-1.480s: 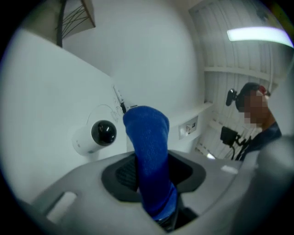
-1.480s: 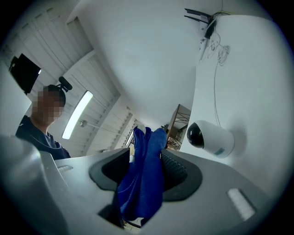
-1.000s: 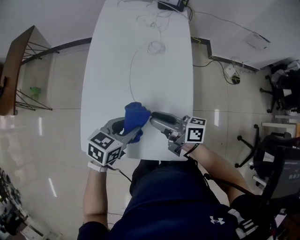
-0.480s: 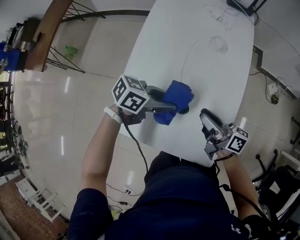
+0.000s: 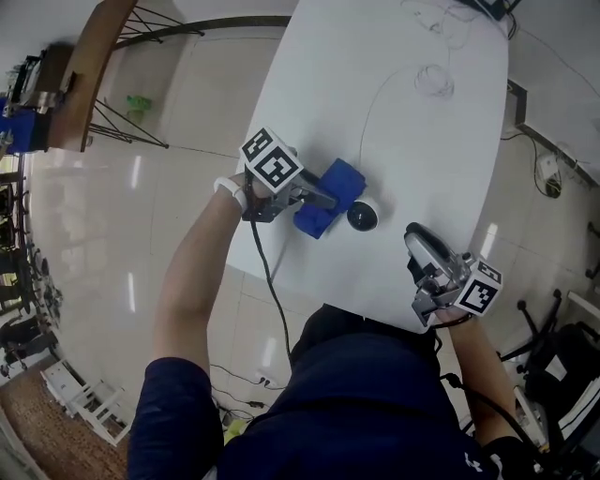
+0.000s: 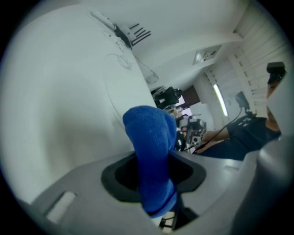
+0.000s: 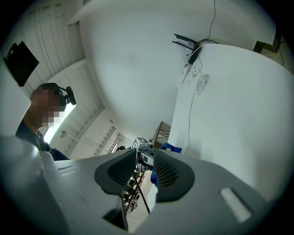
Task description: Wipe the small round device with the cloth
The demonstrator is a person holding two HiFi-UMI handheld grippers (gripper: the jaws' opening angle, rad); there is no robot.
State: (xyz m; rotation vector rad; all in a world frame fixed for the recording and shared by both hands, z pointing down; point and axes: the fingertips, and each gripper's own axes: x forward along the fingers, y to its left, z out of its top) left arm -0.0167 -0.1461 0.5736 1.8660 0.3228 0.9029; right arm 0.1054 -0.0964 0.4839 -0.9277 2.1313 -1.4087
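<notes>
The small round device (image 5: pixel 363 217), black on a white base, sits on the white table (image 5: pixel 412 141) near its front edge. My left gripper (image 5: pixel 314 202) is shut on a folded blue cloth (image 5: pixel 342 178), whose edge lies against the device's left side. In the left gripper view the cloth (image 6: pixel 149 133) stands up between the pads of the left gripper (image 6: pixel 154 173). My right gripper (image 5: pixel 413 236) hovers at the table's near edge, right of the device and apart from it. Its jaws have just been closing. In its own view the right gripper (image 7: pixel 146 167) keeps a narrow gap with nothing in it.
A thin white cable runs from the device to a loose coil (image 5: pixel 433 81) further up the table. A dark box with more cables (image 5: pixel 487 7) sits at the far end. A wooden shelf (image 5: pixel 89 70) stands on the floor to the left.
The head view has swung round. My left gripper carried the cloth away from the right gripper, over the device half a second ago, then off to its left, so the device shows.
</notes>
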